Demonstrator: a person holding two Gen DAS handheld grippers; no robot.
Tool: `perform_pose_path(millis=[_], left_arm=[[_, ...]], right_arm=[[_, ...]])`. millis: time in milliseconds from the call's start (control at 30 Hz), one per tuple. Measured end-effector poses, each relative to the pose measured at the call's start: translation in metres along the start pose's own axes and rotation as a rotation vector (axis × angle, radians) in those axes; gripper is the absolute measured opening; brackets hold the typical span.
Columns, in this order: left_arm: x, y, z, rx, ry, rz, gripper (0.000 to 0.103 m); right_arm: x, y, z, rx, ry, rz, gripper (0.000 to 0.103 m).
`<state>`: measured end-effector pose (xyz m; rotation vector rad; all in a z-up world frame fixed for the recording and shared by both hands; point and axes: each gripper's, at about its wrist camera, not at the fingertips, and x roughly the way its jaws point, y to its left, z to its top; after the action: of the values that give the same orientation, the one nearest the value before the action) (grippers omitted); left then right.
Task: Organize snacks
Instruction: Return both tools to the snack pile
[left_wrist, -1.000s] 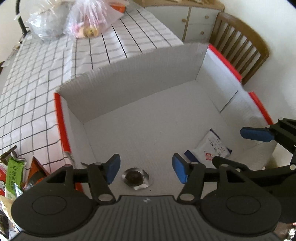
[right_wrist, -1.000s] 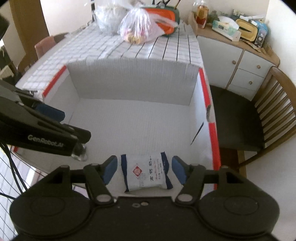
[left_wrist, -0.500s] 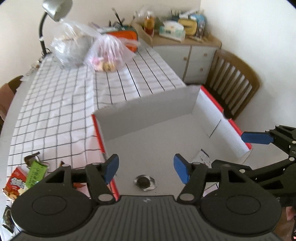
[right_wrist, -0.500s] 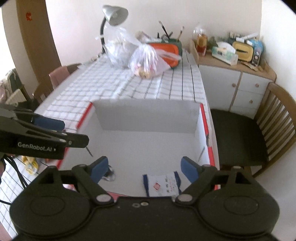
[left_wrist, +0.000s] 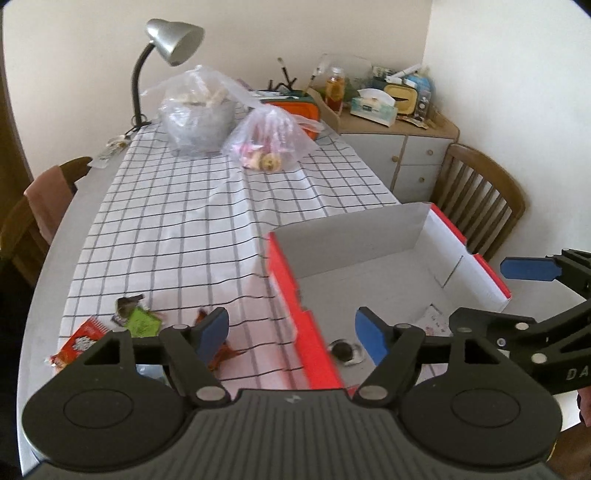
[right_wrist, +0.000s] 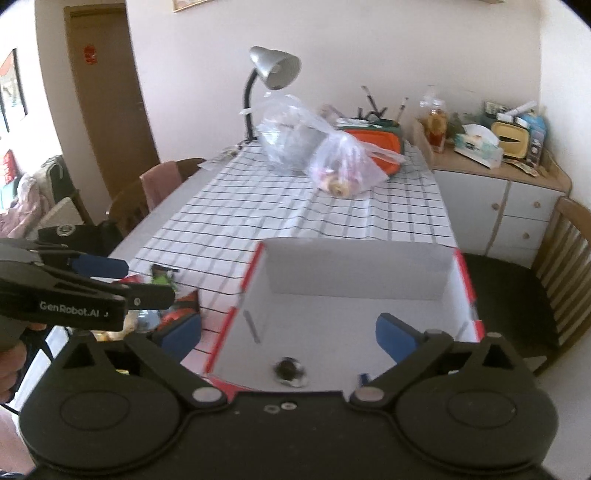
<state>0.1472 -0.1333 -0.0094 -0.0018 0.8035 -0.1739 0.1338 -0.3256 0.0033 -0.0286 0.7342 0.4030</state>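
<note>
lying on the white floor of the open red-edged box (right_wrist: 458, 284), near its front wall, is a small round foil-wrapped snack (right_wrist: 289, 370), with bare floor all around it up to the tall back wall. the box stands at the table's near right corner, hard by a wooden chair (left_wrist: 480, 199); the checked tablecloth (left_wrist: 177, 221) to its left is open room.

only the left wrist view shows a white packet (left_wrist: 434, 321) in the box, half hidden behind the right gripper (right_wrist: 288, 332), and loose snack packets (left_wrist: 110, 328) on the cloth left of the box. only the right wrist view shows a door.

both snacks in the box sit below and apart from the fingers. the left gripper (left_wrist: 291, 334) has just been opening, jaws wide and holding nothing; the right has also just been opening, spread wider, nothing between.
</note>
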Motion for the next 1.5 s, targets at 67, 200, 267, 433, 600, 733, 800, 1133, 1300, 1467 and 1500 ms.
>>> perform_pose_path(millis=[67,200,267,433,600,733,800,1133,1300,1467,1500], left_arm=[[-0.006,0.014,-0.004,-0.012,-0.003,-0.001,0.077],[-0.018,0.044,-0.011,-0.051,-0.036,0.020,0.082],[-0.023,0.059,-0.015,-0.064,-0.043,0.024,0.083],[-0.030,0.103,-0.024,-0.066,-0.029,0.042,0.083],[-0.033,0.146,-0.030,-0.068,-0.014,0.064,0.083],[-0.033,0.184,-0.032,-0.069,-0.005,0.088,0.083],[-0.030,0.201,-0.034,-0.066,0.005,0.094,0.083],[0.002,0.280,-0.052,-0.050,0.091,0.113,0.083],[0.026,0.305,-0.062,-0.013,0.152,0.099,0.083],[0.051,0.326,-0.071,0.035,0.212,0.084,0.083],[0.057,0.331,-0.073,0.034,0.223,0.079,0.083]], right_arm=[[0.003,0.013,0.001,-0.001,-0.001,0.006,0.102],[0.010,0.038,0.002,-0.003,-0.009,0.008,0.103],[0.014,0.050,0.001,-0.003,-0.010,0.013,0.103],[0.030,0.082,-0.002,-0.022,0.015,0.020,0.103],[0.049,0.109,-0.004,-0.013,0.048,0.028,0.103],[0.065,0.132,-0.004,-0.027,0.073,0.033,0.103],[0.074,0.142,-0.005,-0.029,0.085,0.035,0.103],[0.123,0.173,-0.009,-0.004,0.149,-0.046,0.101],[0.147,0.176,-0.009,0.038,0.169,-0.086,0.100],[0.168,0.180,-0.011,0.066,0.207,-0.121,0.097],[0.171,0.181,-0.011,0.069,0.212,-0.127,0.096]])
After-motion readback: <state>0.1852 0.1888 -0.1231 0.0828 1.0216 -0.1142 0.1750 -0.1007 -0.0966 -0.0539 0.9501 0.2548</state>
